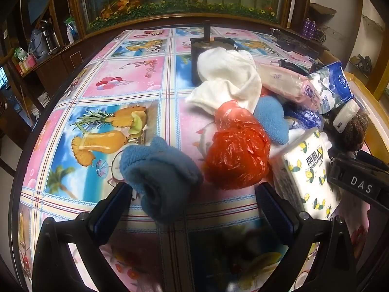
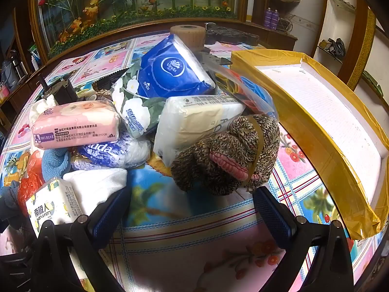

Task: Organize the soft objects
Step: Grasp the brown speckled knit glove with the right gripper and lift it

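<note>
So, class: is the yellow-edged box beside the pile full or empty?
Empty, as far as shown. The box shows only its bare white floor inside the yellow-taped walls; the soft items all lie outside it. Its far right end is cut off.

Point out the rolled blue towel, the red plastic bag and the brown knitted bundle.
rolled blue towel (image 1: 158, 170): left wrist view, middle of the roll's top.
red plastic bag (image 1: 237, 157): left wrist view, centre of its crinkled bulge.
brown knitted bundle (image 2: 214, 153): right wrist view, speckled knit just above the pink cuff.
</note>
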The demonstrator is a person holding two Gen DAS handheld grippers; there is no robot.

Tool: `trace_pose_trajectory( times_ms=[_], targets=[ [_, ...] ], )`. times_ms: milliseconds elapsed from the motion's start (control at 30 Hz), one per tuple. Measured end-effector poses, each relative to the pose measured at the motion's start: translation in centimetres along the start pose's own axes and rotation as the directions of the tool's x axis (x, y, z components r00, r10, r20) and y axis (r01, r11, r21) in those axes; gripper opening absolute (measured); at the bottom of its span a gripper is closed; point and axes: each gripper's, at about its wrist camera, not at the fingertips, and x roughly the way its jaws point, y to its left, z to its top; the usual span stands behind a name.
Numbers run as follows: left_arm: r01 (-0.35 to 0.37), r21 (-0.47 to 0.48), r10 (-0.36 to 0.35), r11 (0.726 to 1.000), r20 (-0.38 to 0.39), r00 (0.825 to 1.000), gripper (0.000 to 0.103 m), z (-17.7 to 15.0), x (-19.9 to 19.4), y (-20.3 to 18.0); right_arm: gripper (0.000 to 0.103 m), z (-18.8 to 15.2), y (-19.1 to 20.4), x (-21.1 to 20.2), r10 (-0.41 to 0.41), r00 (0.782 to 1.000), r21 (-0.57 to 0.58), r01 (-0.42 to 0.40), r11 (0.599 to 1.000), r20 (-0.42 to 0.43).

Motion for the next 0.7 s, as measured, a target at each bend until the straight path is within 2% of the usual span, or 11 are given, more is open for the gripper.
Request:
trace_pose_trajectory(
  times_ms=[133, 233, 300, 367, 400, 467, 533, 600, 700],
  targets=[
    [0.022, 0.030, -0.022, 0.999, -0.006, 1.000, 0.103, -1.0, -1.0, 0.2, 0.102, 0.2, -0.1, 0.0, 0.027, 0.999, -0.035, -0.028, 0.999, -0.032],
    [0.050, 0.071, -0.048, 0.996, -0.039, 0.998, 0.103, -1.2, -1.3, 0.9, 0.102, 1.2, -0.9, 0.6, 0.119, 0.986, -0.165, -0.138, 0.977, -0.119],
    [0.050, 0.057, -0.047, 0.997, -0.056, 0.997, 0.103, -1.6, -1.8, 1.8, 0.102, 1.3, -2.1, 0.3, 0.179, 0.978, -0.183, -0.197, 0.963, -0.110],
    [0.105, 0.036, -0.102, 0.994, -0.059, 0.993, 0.103, -2.1, -2.9, 2.7, 0.103, 1.2, -3.3, -0.4, 0.278, 0.950, -0.200, -0.303, 0.932, -0.145],
    [0.130, 0.021, -0.128, 0.991, -0.050, 0.990, 0.103, -2.3, -3.5, 3.1, 0.103, 0.9, -4.0, -1.0, 0.347, 0.924, -0.188, -0.373, 0.909, -0.160],
    [0.171, -0.015, -0.171, 0.985, -0.009, 0.985, 0.103, -2.9, -5.2, 4.1, 0.103, 0.1, -5.8, -2.5, 0.425, 0.893, -0.181, -0.447, 0.876, -0.149],
    [0.209, -0.036, -0.208, 0.977, 0.032, 0.978, 0.103, -3.1, -6.5, 4.6, 0.102, -0.4, -6.3, -4.2, 0.438, 0.892, -0.246, -0.451, 0.858, -0.109],
    [0.217, -0.031, -0.215, 0.976, 0.053, 0.975, 0.103, -3.1, -7.5, 4.3, 0.102, -0.4, -6.7, -5.9, 0.406, 0.913, -0.301, -0.400, 0.866, -0.044],
    [0.216, 0.001, -0.216, 0.976, 0.073, 0.974, 0.098, -2.5, -8.5, 2.8, 0.100, 0.9, -6.5, -6.7, 0.390, 0.921, -0.331, -0.363, 0.871, 0.017]
  ],
)
